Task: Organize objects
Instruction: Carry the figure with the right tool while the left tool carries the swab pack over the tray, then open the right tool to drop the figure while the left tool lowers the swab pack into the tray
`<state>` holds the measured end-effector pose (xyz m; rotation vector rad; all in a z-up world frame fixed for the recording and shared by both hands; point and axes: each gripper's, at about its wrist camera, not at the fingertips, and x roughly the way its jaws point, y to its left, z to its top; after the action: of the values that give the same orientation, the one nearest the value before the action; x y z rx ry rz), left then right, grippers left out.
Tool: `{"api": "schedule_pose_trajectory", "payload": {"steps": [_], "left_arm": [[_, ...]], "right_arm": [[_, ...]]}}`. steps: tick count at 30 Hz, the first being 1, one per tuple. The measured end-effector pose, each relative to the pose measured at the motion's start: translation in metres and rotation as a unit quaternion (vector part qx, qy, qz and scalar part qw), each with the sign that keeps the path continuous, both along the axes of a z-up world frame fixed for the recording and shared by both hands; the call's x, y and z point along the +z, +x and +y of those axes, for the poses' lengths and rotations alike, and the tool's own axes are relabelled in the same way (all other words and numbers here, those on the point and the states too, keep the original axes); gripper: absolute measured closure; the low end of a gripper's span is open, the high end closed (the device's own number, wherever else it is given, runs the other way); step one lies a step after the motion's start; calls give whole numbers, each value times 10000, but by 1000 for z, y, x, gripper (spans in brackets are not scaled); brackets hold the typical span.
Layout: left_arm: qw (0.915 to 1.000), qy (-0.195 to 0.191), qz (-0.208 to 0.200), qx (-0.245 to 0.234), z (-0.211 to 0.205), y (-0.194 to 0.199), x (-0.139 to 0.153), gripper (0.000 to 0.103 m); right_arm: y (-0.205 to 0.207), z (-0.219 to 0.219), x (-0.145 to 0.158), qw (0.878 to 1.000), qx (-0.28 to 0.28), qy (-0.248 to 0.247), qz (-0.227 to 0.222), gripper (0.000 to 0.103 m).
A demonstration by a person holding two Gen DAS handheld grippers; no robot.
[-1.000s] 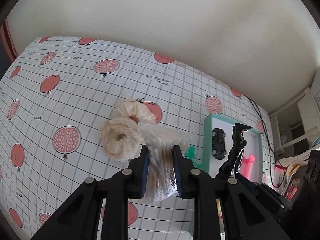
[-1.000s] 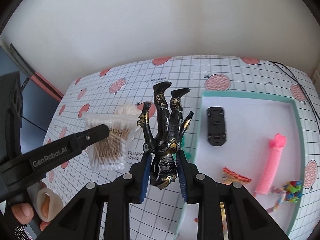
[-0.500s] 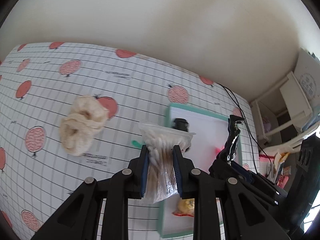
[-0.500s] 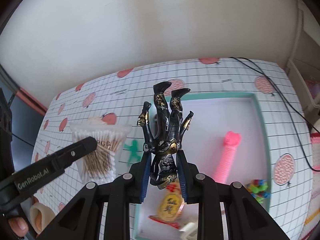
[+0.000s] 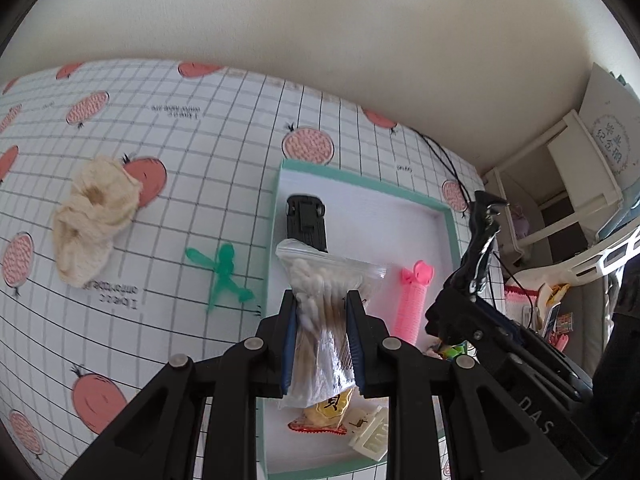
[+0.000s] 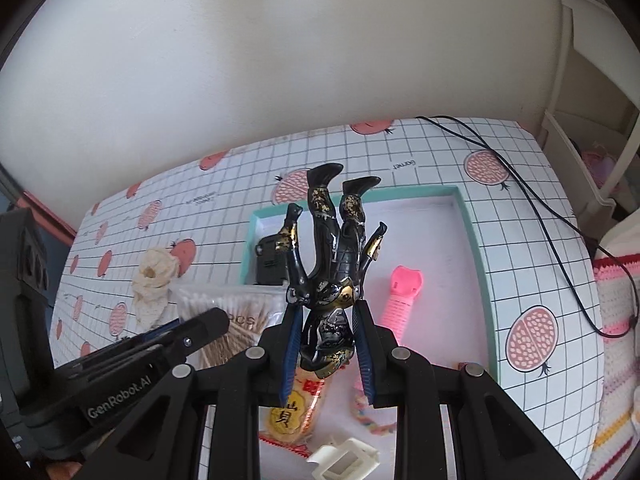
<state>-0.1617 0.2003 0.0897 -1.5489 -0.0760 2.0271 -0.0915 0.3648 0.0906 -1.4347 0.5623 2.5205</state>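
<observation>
My left gripper (image 5: 322, 300) is shut on a clear bag of cotton swabs (image 5: 320, 312) and holds it above the near left part of the teal-rimmed white tray (image 5: 450, 216). My right gripper (image 6: 326, 308) is shut on a black and gold action figure (image 6: 334, 264), held upside down above the same tray (image 6: 474, 236). The figure also shows at the right in the left wrist view (image 5: 478, 248). The swab bag shows at the left in the right wrist view (image 6: 224, 312).
In the tray lie a black toy car (image 5: 306, 220), a pink hair roller (image 5: 412, 304), a yellow snack packet (image 6: 292, 412), a white clip (image 6: 344, 460) and a colourful cord (image 6: 370, 416). A cream scrunchie (image 5: 90, 220) and green figure (image 5: 222, 272) lie on the pomegranate tablecloth. Shelves stand right.
Both grippers have moved to the right with their loads, from over the tablecloth to above the tray. The scrunchie has slid left in both views.
</observation>
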Motion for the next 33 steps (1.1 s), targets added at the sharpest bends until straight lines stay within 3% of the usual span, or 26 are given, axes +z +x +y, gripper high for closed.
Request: {"api": "schedule_pose_trajectory", "payload": {"steps": [10,18,33], "left_arm": [[9999,-121,-102,20,13,3,-30,79],[9999,-92,-33,108,14,5,-37,79],[9994,-265,39,225,8,2,-53,75]], "right_arm": [[-3,6,-29,9998,-61,-50,-175,75],[-7,3,-48,9994,-72,7,-350,75],[-9,-4,-61,9986,2,85,-523,75]]}}
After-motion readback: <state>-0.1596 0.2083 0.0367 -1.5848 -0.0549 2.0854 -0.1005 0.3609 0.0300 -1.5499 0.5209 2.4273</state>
